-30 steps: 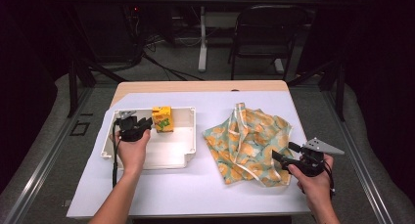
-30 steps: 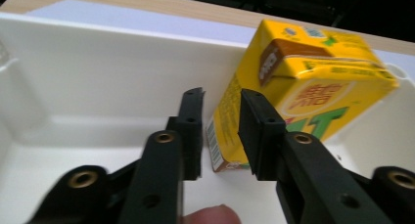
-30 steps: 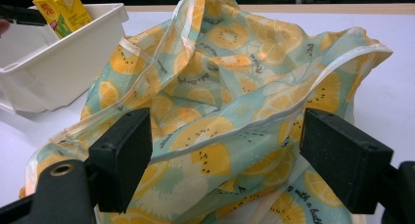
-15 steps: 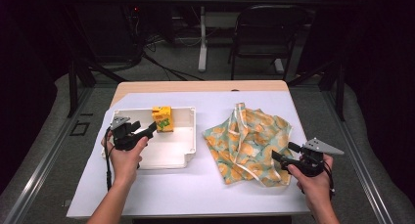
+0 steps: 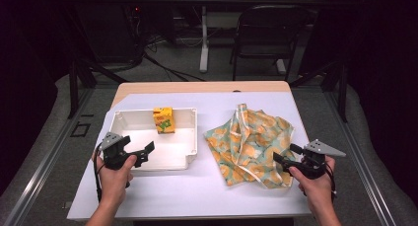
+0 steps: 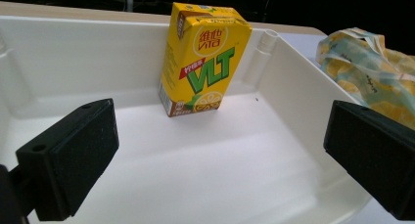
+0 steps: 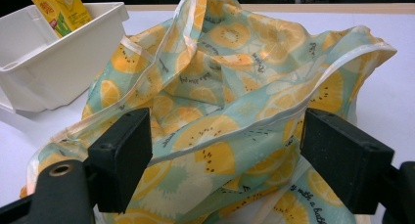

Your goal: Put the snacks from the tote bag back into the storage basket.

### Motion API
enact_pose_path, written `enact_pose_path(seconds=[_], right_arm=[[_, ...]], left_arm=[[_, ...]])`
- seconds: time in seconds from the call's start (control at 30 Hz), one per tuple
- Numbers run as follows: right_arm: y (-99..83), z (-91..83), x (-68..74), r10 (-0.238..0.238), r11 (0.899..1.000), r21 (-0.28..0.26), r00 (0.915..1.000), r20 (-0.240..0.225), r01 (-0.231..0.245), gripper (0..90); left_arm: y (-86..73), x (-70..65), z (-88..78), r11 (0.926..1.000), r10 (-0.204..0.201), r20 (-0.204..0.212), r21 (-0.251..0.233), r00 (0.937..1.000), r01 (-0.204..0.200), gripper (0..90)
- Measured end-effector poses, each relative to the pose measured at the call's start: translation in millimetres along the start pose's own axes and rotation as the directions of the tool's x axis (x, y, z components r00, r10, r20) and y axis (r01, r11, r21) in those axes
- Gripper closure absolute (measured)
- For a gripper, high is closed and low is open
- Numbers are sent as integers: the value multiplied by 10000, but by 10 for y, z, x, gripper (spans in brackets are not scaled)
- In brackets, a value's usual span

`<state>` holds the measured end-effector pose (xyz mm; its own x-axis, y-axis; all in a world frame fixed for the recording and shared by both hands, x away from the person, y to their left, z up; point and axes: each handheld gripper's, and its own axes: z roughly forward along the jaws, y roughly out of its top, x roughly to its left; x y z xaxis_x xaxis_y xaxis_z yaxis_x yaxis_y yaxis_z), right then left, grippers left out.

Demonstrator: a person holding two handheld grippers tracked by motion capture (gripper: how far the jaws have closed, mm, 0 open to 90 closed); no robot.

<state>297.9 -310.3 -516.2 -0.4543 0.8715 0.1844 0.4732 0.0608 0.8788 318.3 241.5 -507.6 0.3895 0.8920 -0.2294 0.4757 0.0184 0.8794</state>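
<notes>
Light falls from above onto the white table (image 5: 197, 196), which stands out brightly while the room behind and beside it sinks into near black, with only faint detail around the chair (image 5: 266, 38) beyond its far edge. On the table, the white tray (image 5: 190, 137) is close to overexposed, its floor showing soft pale glare bands in the left gripper view and a short shadow beside the yellow carton (image 6: 203, 57), whose print reads sharp. The black pads (image 7: 122, 160) at the bottom of both gripper views are slightly soft, and the high view is grainy and mildly blurred throughout.
</notes>
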Motion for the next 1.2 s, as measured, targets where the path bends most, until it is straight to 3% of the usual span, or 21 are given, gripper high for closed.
enact_pose_path(seconds=[0.2, 0.33, 0.5, 0.63, 0.73, 0.8, 1.2], right_arm=[[-12, -3, 7, 79, 10000, -59, 10000, 45, -79, 188], [-25, -7, -5, 94, 10000, 9, 10000, 11, -94, 188], [-30, -40, -28, 163, 9998, -93, 9999, 55, -162, 187], [-60, -85, -41, 217, 9997, -129, 9997, 89, -215, 185], [-96, -136, -57, 195, 9998, -74, 9998, 90, -195, 182], [-134, -190, -68, 272, 9995, -137, 9996, 108, -271, 181], [-263, -365, -114, 484, 9987, -143, 9986, 216, -481, 171]], left_arm=[[-104, 19, -166, 9996, 130, 45, -242, 9999, -129, 2], [-179, 39, -228, 9996, 270, -124, -105, 9996, -271, 2], [-294, 139, -352, 9999, 99, -280, -68, 9996, -101, 2], [-348, 160, -455, 9984, 538, -323, -140, 9980, -542, 6], [-378, 157, -525, 9980, 573, -71, -246, 9983, -574, 2], [-414, 159, -577, 9974, 697, -123, -176, 9975, -699, 2], [-524, 294, -698, 9988, 489, -463, 32, 9977, -488, 2]])
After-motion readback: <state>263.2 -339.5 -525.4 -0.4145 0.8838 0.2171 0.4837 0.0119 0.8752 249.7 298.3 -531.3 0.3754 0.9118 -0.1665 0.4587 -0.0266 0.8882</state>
